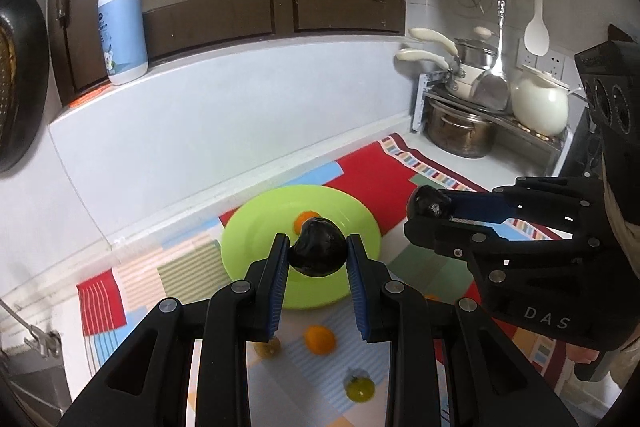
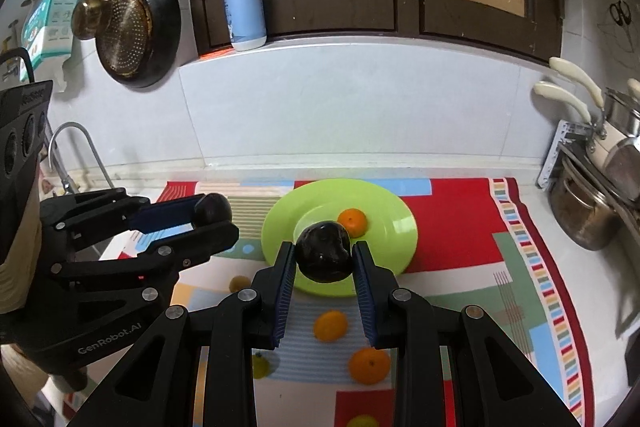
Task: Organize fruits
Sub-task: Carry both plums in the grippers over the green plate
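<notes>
Kitchen desk (image 2: 568, 267) under dark wooden cabinets, covered by a patchwork mat (image 2: 460, 227) in red, green and striped panels; a soap bottle (image 2: 244, 7) stands on the ledge behind. Left gripper (image 1: 318, 251) has its fingers (image 1: 276, 267) closed on a dark plum (image 1: 318, 253), held just above the near part of a green plate (image 1: 240, 247). Right gripper (image 2: 324, 257) likewise grips a second dark plum (image 2: 325, 253) between its fingers (image 2: 365, 279), over the near edge of the same plate. One small orange (image 2: 352, 222) lies on the plate just beyond the right fingers. Below and behind the right fingers, two oranges (image 2: 330, 325) lie loose on the mat, with yellow-green fruits (image 1: 360, 389) near them. Pots (image 1: 460, 131) sit stacked at far right.
</notes>
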`<control>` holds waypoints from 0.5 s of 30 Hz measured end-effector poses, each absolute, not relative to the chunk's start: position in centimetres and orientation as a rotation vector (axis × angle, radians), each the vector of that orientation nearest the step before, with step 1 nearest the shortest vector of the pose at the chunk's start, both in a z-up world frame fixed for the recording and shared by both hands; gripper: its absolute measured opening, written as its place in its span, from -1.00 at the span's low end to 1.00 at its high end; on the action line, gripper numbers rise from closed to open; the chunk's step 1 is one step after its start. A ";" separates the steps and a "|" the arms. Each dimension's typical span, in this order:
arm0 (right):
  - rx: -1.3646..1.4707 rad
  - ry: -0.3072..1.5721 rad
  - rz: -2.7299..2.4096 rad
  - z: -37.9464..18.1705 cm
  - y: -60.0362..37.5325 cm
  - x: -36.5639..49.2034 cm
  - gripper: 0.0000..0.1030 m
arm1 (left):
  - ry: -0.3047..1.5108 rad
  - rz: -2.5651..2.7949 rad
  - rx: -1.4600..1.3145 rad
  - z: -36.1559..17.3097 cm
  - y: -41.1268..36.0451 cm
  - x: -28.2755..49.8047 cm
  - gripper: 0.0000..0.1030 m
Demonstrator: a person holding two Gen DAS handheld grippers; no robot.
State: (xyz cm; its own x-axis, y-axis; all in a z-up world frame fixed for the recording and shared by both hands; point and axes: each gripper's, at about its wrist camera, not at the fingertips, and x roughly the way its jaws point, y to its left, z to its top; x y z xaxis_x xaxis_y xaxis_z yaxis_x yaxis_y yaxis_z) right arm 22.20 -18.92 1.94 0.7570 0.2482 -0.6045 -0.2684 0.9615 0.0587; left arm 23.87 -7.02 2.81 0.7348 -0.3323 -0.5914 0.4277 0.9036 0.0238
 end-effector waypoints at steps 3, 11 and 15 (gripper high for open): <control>-0.032 0.672 0.284 1.9 -18.9 23.7 -0.42 | 0.627 -0.411 0.163 2.8 -7.0 25.2 -0.44; -0.015 0.734 0.282 0.9 -19.3 27.5 -0.42 | 0.704 -0.407 0.144 1.9 -6.9 29.0 -0.44; -0.008 0.765 0.277 0.2 -19.6 29.4 -0.42 | 0.747 -0.414 0.118 1.1 -6.9 30.9 -0.44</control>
State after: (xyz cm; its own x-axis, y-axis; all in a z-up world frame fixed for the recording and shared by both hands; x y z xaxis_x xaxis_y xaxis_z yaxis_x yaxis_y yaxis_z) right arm 29.45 -19.56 0.17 0.6866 0.2448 -0.6846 -0.2506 0.9636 0.0932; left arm 30.88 -6.87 1.13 0.6573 -0.3229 -0.6809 0.4059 0.9130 -0.0411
